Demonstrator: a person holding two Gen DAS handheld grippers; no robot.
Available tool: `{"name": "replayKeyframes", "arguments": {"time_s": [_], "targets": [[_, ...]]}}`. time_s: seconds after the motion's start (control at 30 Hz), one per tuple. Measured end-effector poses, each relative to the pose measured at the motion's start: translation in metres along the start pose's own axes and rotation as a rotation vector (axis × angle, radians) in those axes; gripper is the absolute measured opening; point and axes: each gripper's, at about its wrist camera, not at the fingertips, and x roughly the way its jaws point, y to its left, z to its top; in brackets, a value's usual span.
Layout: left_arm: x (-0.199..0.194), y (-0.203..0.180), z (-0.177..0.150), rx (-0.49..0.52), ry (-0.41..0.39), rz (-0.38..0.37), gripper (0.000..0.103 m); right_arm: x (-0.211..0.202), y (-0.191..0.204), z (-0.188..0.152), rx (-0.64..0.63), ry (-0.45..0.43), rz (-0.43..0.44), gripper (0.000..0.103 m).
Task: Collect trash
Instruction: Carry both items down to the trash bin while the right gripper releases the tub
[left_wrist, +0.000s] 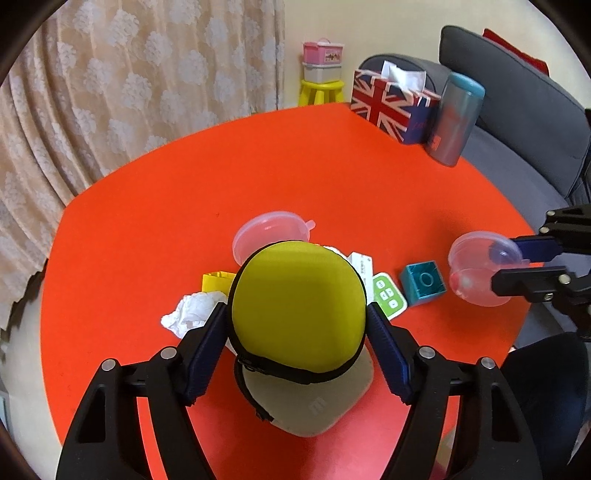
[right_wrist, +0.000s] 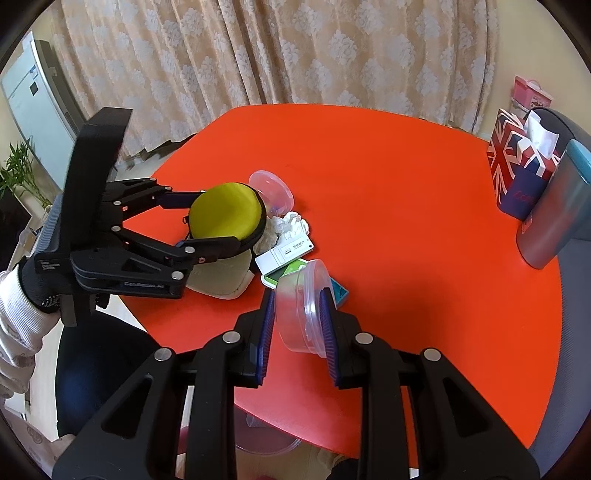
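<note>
Left wrist camera looks steeply down, close over a round orange table (left_wrist: 295, 177), toward a grey sofa (left_wrist: 517, 122). Right wrist camera, equally close, faces beige patterned curtains (right_wrist: 295, 51). Both share a Union Jack tissue box (left_wrist: 388, 107).

Yellow case lid (left_wrist: 297, 306), between the left claw's (left_wrist: 297, 314) fingers, hides most of the crumpled tissue (left_wrist: 190, 314), yellow block (left_wrist: 216, 281) and white card (left_wrist: 362, 266) beyond it. Whether the pads press the lid: cannot tell. Right claw (left_wrist: 517, 264) cut off by frame edge. Card print too small to read. Blue tumbler (left_wrist: 458, 118) far beyond, blurred.
</note>
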Motion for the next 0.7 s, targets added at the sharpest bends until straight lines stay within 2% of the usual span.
{"name": "replayKeyframes", "arguments": {"time_s": [0.3, 0.5, 0.7], "targets": [[-0.057, -0.010, -0.010, -0.018, -0.074, -0.010, 0.072, -0.022, 0.013, -0.007, -0.003, -0.043, 0.005, 0.025], [-0.094, -0.024, -0.034, -0.020, -0.101, -0.009, 0.072, -0.048, 0.027, -0.022, -0.013, -0.078, 0.019, 0.025], [-0.112, -0.039, -0.065, -0.025, -0.105, -0.014, 0.072, -0.064, 0.048, -0.053, -0.028, -0.086, 0.041, 0.025]]}}
